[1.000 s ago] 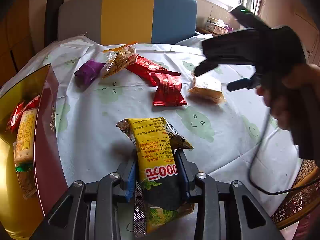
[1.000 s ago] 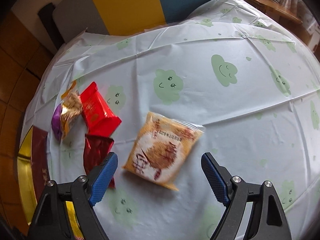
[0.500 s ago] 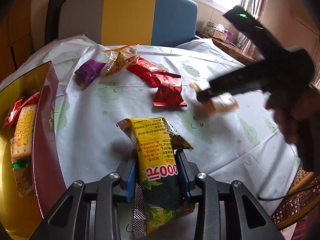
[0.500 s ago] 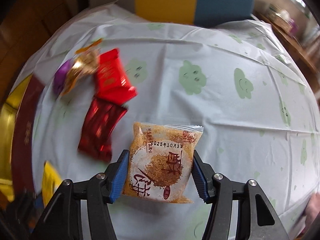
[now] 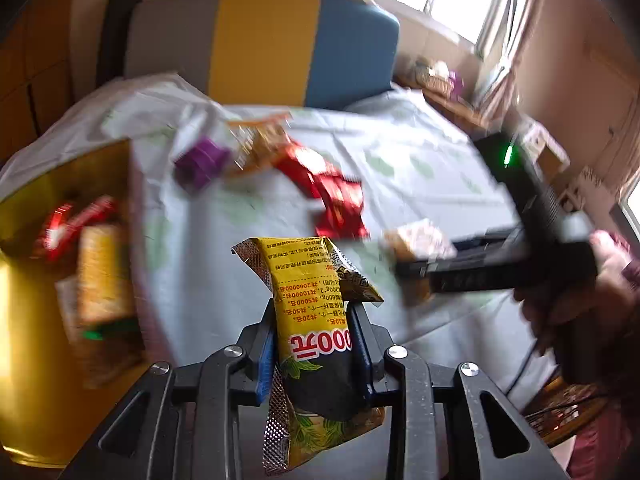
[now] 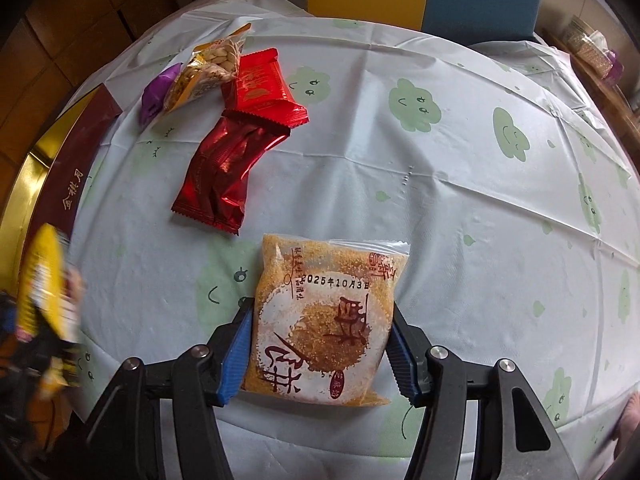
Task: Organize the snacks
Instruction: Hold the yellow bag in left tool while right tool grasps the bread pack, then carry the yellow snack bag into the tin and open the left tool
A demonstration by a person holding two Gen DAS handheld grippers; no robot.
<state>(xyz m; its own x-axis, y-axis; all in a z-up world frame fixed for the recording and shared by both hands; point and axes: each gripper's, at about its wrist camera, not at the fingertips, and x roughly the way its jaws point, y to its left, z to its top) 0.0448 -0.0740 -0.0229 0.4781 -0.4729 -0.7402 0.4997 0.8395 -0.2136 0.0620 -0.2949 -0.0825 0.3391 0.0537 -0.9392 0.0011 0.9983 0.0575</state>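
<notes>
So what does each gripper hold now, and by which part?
The left gripper holds the yellow snack packet across its middle. The right gripper holds the orange pastry pack by its side edges.

Your left wrist camera sits just behind its fingers (image 5: 269, 354), low over the near edge of the table (image 5: 420, 168) and facing the chair (image 5: 260, 44) at 12 o'clock, with the gold box (image 5: 48, 184) at 9 o'clock. Your right wrist camera looks steeply down on the table (image 6: 460, 184) from close above. Both views share the red packets (image 5: 334, 196) (image 6: 224, 168) mid-table; the left view also catches your right gripper (image 5: 424, 256) at 3 o'clock.
</notes>
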